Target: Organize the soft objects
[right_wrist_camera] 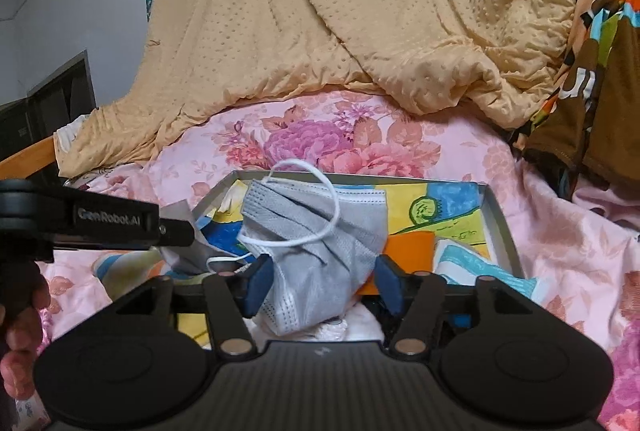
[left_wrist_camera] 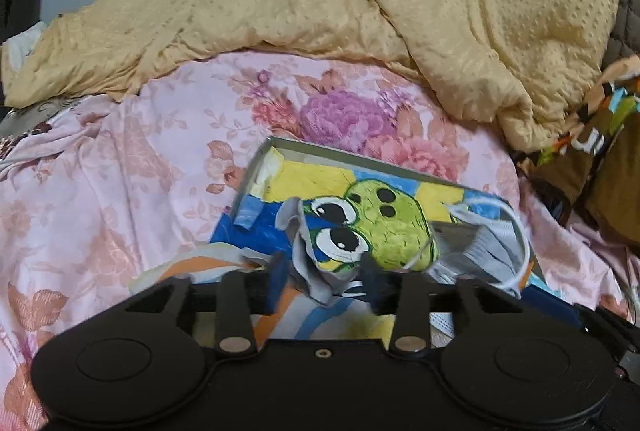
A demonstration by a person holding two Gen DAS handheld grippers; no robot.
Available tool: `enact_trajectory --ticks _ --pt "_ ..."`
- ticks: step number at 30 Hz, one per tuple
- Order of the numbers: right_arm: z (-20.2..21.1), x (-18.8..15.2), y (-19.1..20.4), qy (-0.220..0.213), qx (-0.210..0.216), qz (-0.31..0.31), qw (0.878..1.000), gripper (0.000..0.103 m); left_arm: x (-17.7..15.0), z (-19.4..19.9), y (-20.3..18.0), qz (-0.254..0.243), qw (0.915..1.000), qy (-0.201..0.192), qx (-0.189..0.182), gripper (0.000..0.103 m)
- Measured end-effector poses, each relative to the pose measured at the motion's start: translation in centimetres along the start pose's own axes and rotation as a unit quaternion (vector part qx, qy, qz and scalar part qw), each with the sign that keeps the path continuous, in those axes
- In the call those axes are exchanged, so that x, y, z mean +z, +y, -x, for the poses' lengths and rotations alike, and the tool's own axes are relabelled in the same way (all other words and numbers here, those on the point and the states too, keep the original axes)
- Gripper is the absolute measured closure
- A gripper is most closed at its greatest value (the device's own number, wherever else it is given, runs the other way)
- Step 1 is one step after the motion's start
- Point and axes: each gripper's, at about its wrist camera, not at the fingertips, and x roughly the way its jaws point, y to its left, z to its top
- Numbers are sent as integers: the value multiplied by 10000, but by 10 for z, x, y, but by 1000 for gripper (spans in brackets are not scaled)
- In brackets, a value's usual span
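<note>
Right wrist view: a grey face mask (right_wrist_camera: 316, 251) lies in a painted tray (right_wrist_camera: 498, 219) on the floral bed (right_wrist_camera: 460, 147), between the right gripper (right_wrist_camera: 322, 283)'s released fingers (right_wrist_camera: 256, 285), pads apart from it. Left wrist view: a frog-painted cloth (left_wrist_camera: 368, 231) between the left gripper (left_wrist_camera: 326, 281)'s parted fingers; contact is blurred. A hand (right_wrist_camera: 20, 331) is cut off at the edge.

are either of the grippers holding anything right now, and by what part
Nothing is held. The right gripper stands open around the grey face mask; the left gripper stands open around a crumpled frog-print piece.
</note>
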Motion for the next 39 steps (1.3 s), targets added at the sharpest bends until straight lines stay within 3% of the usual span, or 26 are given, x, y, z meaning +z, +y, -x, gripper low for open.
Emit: enact_trajectory --ticks 2,8,14,19,24,28,33,39 --pt "8 1 0 -63 -76 17 9999 27 -1 8 3 77 9999 -86 12 41" --pt "40 3 -2 -195 -171 -31 9997 12 -10 46 8 66 9993 -343 119 18" --pt "87 -4 -4 -230 -336 -132 9991 0 -35 99 11 -101 9977 -612 267 1" --pt "127 -18 -4 2 -417 -435 9982 0 -69 144 18 -221 9966 -666 432 1" --pt "167 -44 0 608 -493 -749 9941 0 -111 183 30 -188 9965 -435 683 1" --pt "194 -59 9 826 -538 -735 9924 0 -137 203 40 -171 9961 -188 840 1" --pt "217 -70 20 832 -541 -610 9932 0 -150 219 45 -144 9959 -26 895 1" --pt "224 -74 27 829 -531 -419 9943 0 -150 227 38 -289 9963 -106 808 1"
